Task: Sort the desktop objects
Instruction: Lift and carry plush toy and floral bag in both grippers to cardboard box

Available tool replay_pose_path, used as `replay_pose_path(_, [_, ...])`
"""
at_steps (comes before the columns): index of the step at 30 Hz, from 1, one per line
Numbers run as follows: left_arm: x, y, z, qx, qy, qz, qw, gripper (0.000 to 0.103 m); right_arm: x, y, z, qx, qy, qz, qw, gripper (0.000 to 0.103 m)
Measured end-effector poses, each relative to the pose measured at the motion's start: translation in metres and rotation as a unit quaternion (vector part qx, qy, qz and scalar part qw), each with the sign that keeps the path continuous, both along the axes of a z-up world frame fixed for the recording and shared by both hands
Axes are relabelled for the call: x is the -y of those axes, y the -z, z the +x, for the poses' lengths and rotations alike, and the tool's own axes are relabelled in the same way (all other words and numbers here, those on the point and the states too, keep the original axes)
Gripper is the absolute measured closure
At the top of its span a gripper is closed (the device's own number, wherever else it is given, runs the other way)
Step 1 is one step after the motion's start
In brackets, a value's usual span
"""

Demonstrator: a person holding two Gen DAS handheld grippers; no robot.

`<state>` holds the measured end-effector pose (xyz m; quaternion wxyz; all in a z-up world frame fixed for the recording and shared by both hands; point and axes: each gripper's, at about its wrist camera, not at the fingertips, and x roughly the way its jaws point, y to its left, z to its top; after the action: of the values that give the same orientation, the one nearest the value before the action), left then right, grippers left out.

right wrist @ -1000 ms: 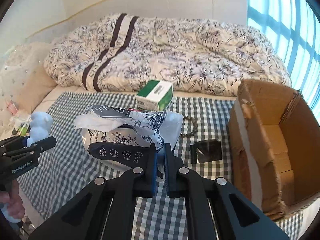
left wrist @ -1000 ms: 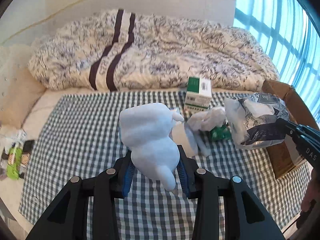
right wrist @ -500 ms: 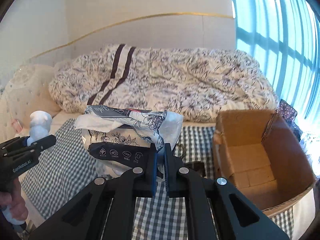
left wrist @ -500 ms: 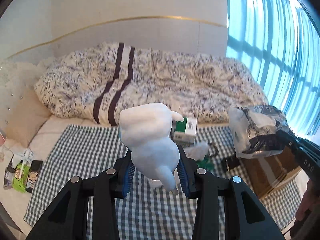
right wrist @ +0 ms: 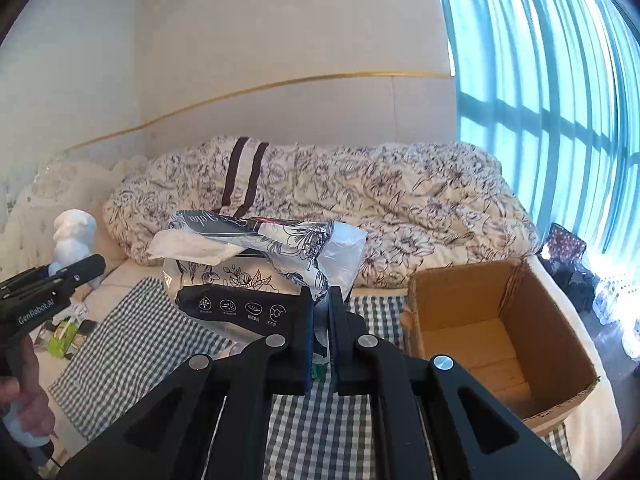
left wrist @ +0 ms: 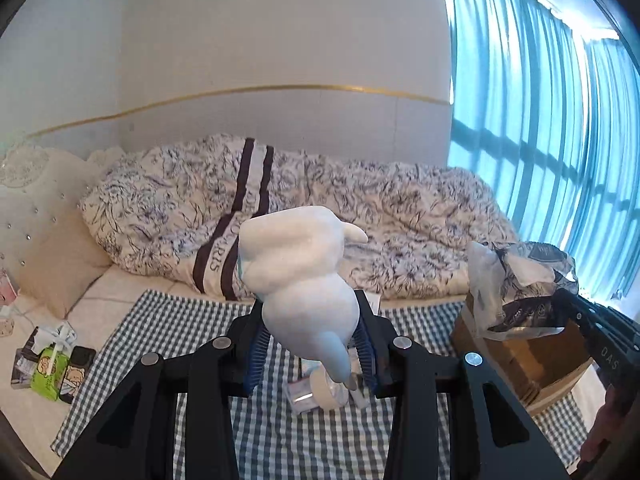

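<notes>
A pale blue-white plush figure [left wrist: 300, 280] sits between the blue pads of my left gripper [left wrist: 310, 344], which is shut on it and holds it high above the checked cloth [left wrist: 160, 332]. My right gripper [right wrist: 320, 328] is shut on the plastic wrapper of a floral tissue pack [right wrist: 256, 264], lifted off the cloth, with a white tissue sticking out of its top. In the right wrist view the plush figure [right wrist: 74, 236] shows at the far left, and in the left wrist view the tissue pack [left wrist: 516, 284] hangs at the right.
An open cardboard box [right wrist: 496, 332] stands on the right end of the cloth. A tape roll [left wrist: 326, 390] lies on the cloth under the plush figure. A rumpled floral duvet [right wrist: 360, 200] lies behind. A green packet [left wrist: 48, 372] and small items lie off the cloth at the left.
Both grippers have risen with their loads and tipped up, so more wall and window show. The cloth and the box have dropped lower in both views.
</notes>
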<state>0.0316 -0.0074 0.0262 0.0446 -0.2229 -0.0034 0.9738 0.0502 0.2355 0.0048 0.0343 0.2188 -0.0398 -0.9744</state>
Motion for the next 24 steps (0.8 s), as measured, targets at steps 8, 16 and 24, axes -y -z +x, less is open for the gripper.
replay_pose_path(8, [-0.009, -0.008, 0.003, -0.009, 0.008, 0.0, 0.9999, 0.064, -0.014, -0.011, 0.012, -0.02, 0.008, -0.004, 1.0, 0.097])
replay_pose_path(16, [-0.027, -0.014, -0.002, -0.013, 0.024, 0.0, 0.9996, 0.064, -0.024, -0.016, 0.021, -0.026, 0.014, -0.003, 1.0, 0.097])
replay_pose_path(24, [-0.054, -0.011, -0.008, -0.007, 0.048, -0.002, 0.9988, 0.064, -0.048, -0.017, 0.027, -0.027, 0.034, 0.0, 0.999, 0.097])
